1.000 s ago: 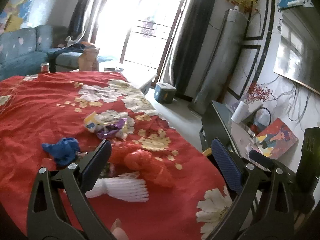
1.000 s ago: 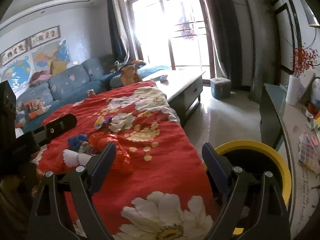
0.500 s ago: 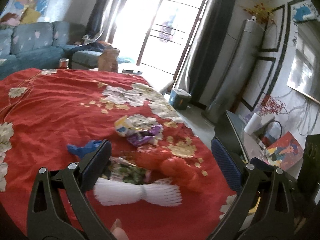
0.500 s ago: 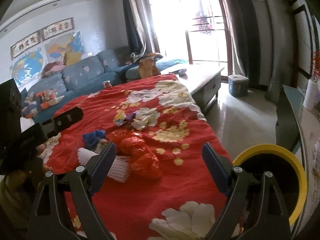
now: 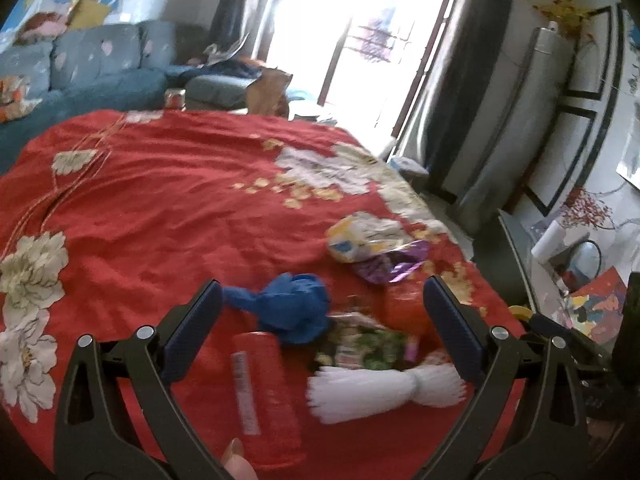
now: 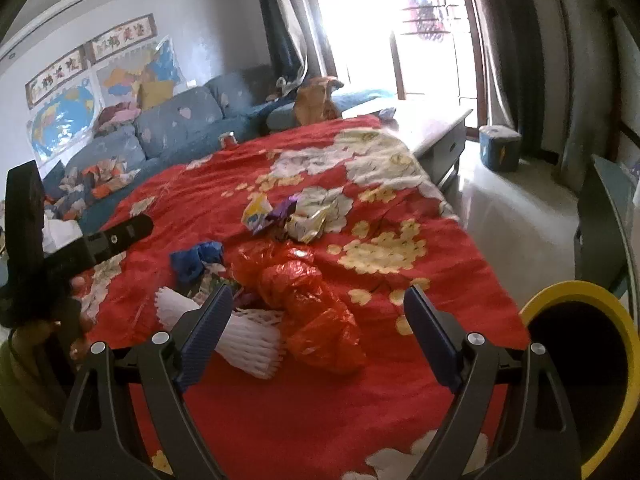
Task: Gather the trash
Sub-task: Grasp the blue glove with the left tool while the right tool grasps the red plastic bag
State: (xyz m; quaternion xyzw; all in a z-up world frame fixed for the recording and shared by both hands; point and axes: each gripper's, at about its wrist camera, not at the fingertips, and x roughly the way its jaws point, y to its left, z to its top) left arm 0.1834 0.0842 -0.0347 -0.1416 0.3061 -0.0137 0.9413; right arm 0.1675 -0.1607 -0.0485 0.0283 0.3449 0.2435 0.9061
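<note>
Blue-padded jaws gape empty on both the left gripper [image 5: 322, 334] and right gripper [image 6: 318, 330], poised above the trash: beside the white foam net [image 6: 240, 330] lies the orange bag [image 6: 316, 312]. Approach phase; next, drop and clamp one piece.

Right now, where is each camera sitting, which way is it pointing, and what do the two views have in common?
Left wrist: on the left gripper, looking forward and down over the red floral cloth at the trash pile; its open jaws and a fingertip show.
Right wrist: on the right gripper, looking the same way from further right, beside the yellow-rimmed bin; its open jaws and the left gripper's body at the left edge show.
Shared: blue glove, white foam net, orange plastic bag, sofa, window.
</note>
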